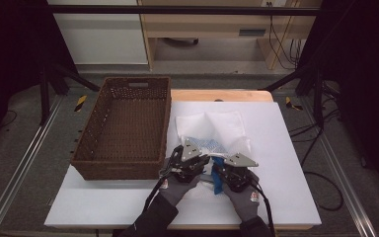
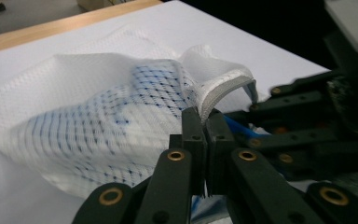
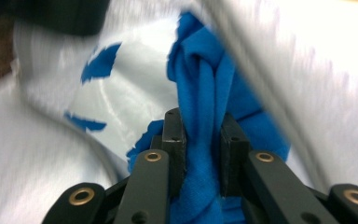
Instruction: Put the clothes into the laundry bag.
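Note:
A white mesh bag (image 1: pixel 212 129) lies on the white table, and blue cloth shows through its near half. In the left gripper view my left gripper (image 2: pixel 207 127) is shut on the grey-edged rim of the mesh bag (image 2: pixel 98 121), holding its mouth up. My right gripper (image 3: pixel 201 133) is shut on a bunched blue cloth (image 3: pixel 209 88) at the bag's mouth. In the high view the left gripper (image 1: pixel 191 159) and right gripper (image 1: pixel 229 170) sit side by side at the bag's near end, with the blue cloth (image 1: pixel 218 170) between them.
A brown wicker basket (image 1: pixel 109 163) stands on the left of the white table (image 1: pixel 286 163), its right wall close to my left gripper. The table's wooden far edge (image 1: pixel 222 95) lies behind the bag. Cables and stand legs are on the floor at the right.

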### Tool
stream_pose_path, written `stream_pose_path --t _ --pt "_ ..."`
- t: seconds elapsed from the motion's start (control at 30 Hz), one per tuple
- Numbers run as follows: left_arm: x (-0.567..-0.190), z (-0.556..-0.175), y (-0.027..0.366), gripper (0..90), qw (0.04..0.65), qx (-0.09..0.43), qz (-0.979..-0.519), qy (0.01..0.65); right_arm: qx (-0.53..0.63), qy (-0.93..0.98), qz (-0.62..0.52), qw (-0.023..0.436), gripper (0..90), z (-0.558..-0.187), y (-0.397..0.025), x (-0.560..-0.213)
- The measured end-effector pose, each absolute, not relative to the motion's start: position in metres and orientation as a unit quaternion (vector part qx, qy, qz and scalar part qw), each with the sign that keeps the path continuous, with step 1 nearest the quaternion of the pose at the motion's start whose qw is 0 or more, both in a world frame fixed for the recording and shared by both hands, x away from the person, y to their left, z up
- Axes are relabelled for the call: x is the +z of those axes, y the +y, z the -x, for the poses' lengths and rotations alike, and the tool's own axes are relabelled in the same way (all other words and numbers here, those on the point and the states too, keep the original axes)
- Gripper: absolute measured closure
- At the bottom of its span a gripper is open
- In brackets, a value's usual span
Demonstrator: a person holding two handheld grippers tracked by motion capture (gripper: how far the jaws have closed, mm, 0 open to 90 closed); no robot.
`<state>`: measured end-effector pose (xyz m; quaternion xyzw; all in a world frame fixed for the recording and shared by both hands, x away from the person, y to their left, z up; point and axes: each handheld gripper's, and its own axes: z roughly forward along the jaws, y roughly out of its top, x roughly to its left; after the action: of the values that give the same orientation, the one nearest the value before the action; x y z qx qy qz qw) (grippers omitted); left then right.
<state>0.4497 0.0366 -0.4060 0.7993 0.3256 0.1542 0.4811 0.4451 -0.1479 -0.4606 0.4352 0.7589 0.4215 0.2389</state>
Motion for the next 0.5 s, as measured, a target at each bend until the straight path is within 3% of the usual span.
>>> stream_pose_path --t 0.17,0.33,0.5 --pt "-0.401 -0.445 0.037 88.5 0.485 0.156 -0.799 0.318 0.420 0.737 -0.456 0.269 75.9 -0.464 -0.141 -0.456" --pt "-0.411 -0.446 0.039 88.5 0.476 0.149 -0.805 0.323 0.372 0.739 -0.480 0.291 71.3 -0.486 -0.138 -0.480" --pt "-0.421 -0.450 0.042 88.5 0.471 0.142 -0.804 0.334 0.380 0.741 -0.473 0.286 56.3 -0.480 -0.144 -0.477"
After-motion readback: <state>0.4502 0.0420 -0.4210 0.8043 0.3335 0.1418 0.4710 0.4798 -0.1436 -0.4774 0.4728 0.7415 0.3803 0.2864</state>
